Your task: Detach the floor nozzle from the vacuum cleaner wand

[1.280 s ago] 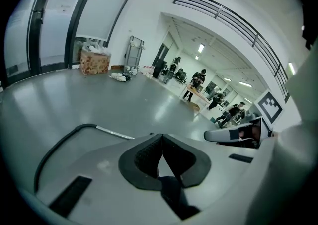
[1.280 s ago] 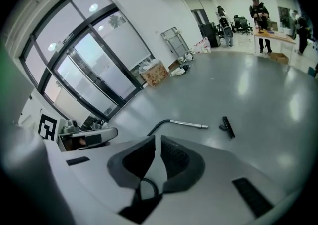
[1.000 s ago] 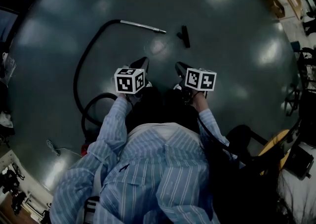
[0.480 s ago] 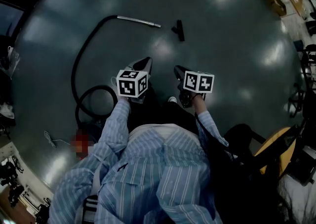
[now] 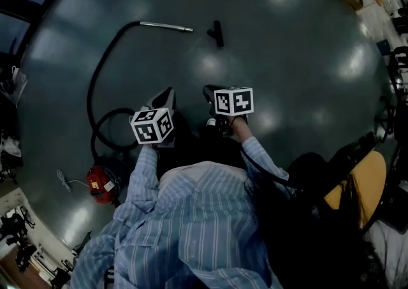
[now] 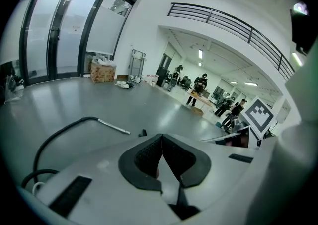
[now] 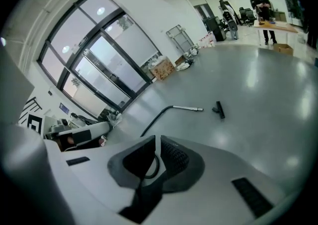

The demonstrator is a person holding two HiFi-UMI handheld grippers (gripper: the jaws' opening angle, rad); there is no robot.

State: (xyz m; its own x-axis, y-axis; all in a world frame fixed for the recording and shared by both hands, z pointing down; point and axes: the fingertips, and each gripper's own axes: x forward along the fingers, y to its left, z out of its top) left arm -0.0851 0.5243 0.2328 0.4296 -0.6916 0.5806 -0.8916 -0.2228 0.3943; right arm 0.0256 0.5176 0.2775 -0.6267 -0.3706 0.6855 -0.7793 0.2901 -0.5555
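Head view, near to far. A person in a striped shirt (image 5: 191, 217) holds both grippers low over a glossy grey floor (image 5: 287, 58). The left gripper (image 5: 167, 93) has its jaws pressed together, with nothing between them. The right gripper (image 5: 208, 90) is likewise closed, showing only a hairline gap between its pads, and grips nothing. The two grippers sit side by side, near each other but apart.

To the person's left stands a red canister (image 5: 101, 182), with a thin white cord (image 5: 67, 181) on the floor beside it. A black hose (image 5: 95, 83) loops close to the canister, then arcs away across the floor to the metal wand (image 5: 167, 25), which lies flat.

The black nozzle (image 5: 217, 32) lies on the floor just beyond the wand's free end, separated from it by a short gap, so the two are already apart. Only bare floor lies between the grippers and the nozzle. A yellow chair (image 5: 364, 179) stands well off to the person's right.

Left gripper view, background: a glass wall (image 6: 64, 30), a cardboard box (image 6: 103, 72), a wheeled rack (image 6: 136, 63) and, farthest off, several people (image 6: 201, 84) standing round a table.
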